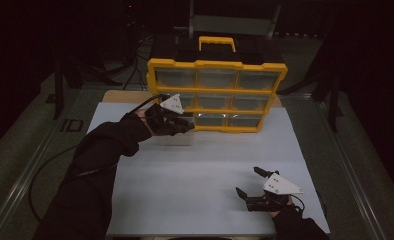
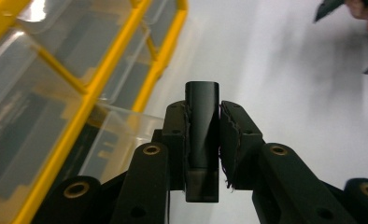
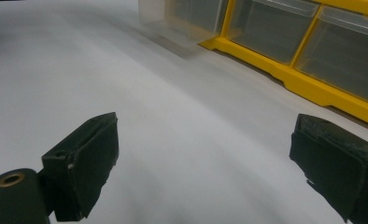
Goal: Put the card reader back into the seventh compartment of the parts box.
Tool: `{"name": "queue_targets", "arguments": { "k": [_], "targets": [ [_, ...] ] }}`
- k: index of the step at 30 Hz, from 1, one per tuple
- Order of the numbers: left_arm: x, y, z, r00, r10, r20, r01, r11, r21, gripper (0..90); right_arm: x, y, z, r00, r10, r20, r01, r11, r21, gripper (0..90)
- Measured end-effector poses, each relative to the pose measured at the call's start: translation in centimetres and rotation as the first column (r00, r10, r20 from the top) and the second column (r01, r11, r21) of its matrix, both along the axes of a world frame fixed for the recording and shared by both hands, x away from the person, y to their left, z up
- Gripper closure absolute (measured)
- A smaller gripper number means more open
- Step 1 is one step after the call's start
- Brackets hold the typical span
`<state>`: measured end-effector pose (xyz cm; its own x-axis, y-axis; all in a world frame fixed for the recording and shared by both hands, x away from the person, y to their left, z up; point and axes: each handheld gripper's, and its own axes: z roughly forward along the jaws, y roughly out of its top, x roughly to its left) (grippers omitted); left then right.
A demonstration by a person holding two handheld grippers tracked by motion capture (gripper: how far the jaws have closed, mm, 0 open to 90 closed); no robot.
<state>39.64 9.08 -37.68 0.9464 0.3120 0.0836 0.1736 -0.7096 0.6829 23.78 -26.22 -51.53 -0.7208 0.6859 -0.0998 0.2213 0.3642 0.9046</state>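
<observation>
The organiser case [image 1: 216, 95] looks like glossy yellow plastic, its drawers [image 2: 121, 135] clear, shiny plastic. A black piece [image 2: 201, 140] between the left gripper [image 2: 205, 140] pads has a smooth, satin sheen. The pads [image 3: 86, 163] on the right gripper [image 3: 210, 172] are matt, rough, frayed at the edges. The table sheet [image 1: 210, 170] appears smooth, matt white.

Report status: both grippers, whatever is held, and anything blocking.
Left gripper shut on a black tube, beside the yellow drawer cabinet. Bottom-left clear drawer pulled partway out. Right gripper open, low over the white table. Nothing blocking.
</observation>
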Motion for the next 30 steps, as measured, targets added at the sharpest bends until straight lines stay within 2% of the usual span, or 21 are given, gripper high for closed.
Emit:
{"name": "queue_targets", "arguments": {
  "k": [8,12,17,23,30],
  "targets": [
    [1.2,0.9,0.2,0.9976,0.070,0.004,-0.070,0.9974,-0.018,73.6,0.0,0.0,0.0,1.0000,0.000,0.001,0.000,1.0000,-0.001,8.2],
    [1.8,1.4,0.0,0.9926,0.121,0.008,-0.121,0.9924,-0.021,73.6,0.0,0.0,0.0,1.0000,0.000,0.000,0.000,1.0000,-0.001,8.1],
    [2.5,2.1,-0.2,0.9851,0.172,0.008,-0.171,0.9840,-0.049,73.6,0.0,0.0,0.0,1.0000,-0.001,0.000,0.001,1.0000,-0.001,8.1],
    [2.9,2.5,-0.8,0.9802,0.198,0.008,-0.197,0.9790,-0.050,73.6,0.0,0.0,0.0,1.0000,-0.001,0.000,0.001,1.0000,0.001,8.1],
    [3.2,2.9,-1.5,0.9753,0.221,0.004,-0.220,0.9725,-0.076,73.6,0.0,0.0,0.0,1.0000,-0.002,0.000,0.002,1.0000,-0.001,8.2]
  ]
}}
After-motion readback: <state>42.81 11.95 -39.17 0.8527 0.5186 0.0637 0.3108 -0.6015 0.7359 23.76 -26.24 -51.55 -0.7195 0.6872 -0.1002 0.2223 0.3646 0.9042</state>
